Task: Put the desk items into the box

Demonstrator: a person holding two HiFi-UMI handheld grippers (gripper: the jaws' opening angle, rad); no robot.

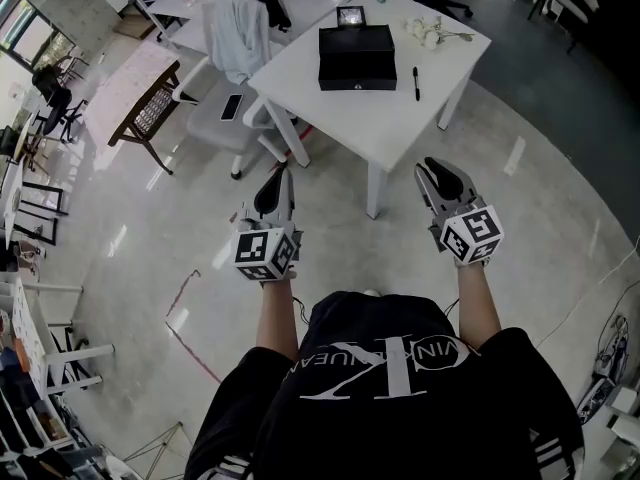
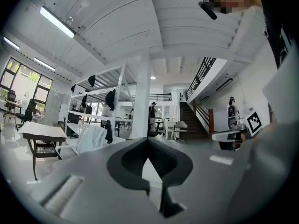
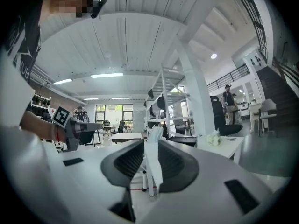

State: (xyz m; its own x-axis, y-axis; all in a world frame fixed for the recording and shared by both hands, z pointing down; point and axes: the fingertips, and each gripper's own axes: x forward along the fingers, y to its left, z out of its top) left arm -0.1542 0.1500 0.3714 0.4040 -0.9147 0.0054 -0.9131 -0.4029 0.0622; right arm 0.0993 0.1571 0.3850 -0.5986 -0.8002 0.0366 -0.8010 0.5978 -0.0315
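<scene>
1. Box (image 1: 357,58), black, sits on the white table (image 1: 400,118), far ahead of both my claws and touching neither.
2. A pen (image 1: 416,81) lies just right of the box. White flowers (image 1: 430,31) lie toward the far right of the tabletop, and a small frame (image 1: 351,16) sits just beyond the box.
3. My left claw (image 1: 281,180) hangs over the floor, left of the table's near corner and well apart from the box. Its jaws are clenched tip to tip on nothing.
4. My right claw (image 1: 440,173) hovers over the floor off the table's near side, right of that corner. Its jaws stand slightly parted, with nothing between them.
</scene>
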